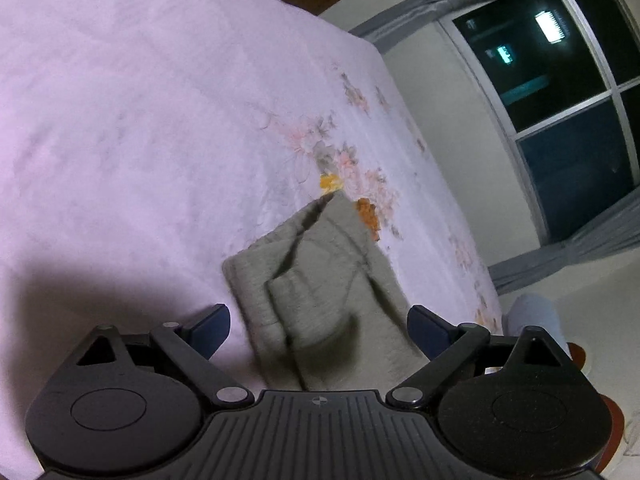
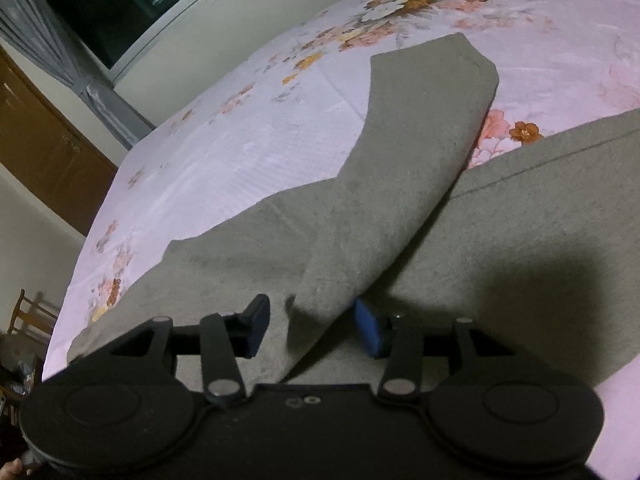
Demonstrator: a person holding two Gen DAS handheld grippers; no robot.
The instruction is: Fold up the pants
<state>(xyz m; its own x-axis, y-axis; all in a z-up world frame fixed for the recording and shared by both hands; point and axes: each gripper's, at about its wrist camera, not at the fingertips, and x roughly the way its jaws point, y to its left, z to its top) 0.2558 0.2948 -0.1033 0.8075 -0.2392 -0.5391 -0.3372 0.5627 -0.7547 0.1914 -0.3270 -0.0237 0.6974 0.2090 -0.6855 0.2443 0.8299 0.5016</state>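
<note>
From the left wrist, the left gripper [image 1: 319, 330] tilts down over the pale pink floral bedsheet [image 1: 140, 120], its dark blue pads spread wide and touching nothing. The grey-green fleece pants [image 1: 320, 276] lie between them, stretching away toward the dark window [image 1: 560, 92].

From the right wrist, the right gripper [image 2: 312, 330] points down at the pants [image 2: 248, 248], jaws partly apart. A folded leg [image 2: 400, 168] lies loose between the pads, its long axis running up and to the right across the bedsheet [image 2: 240, 140].
</note>
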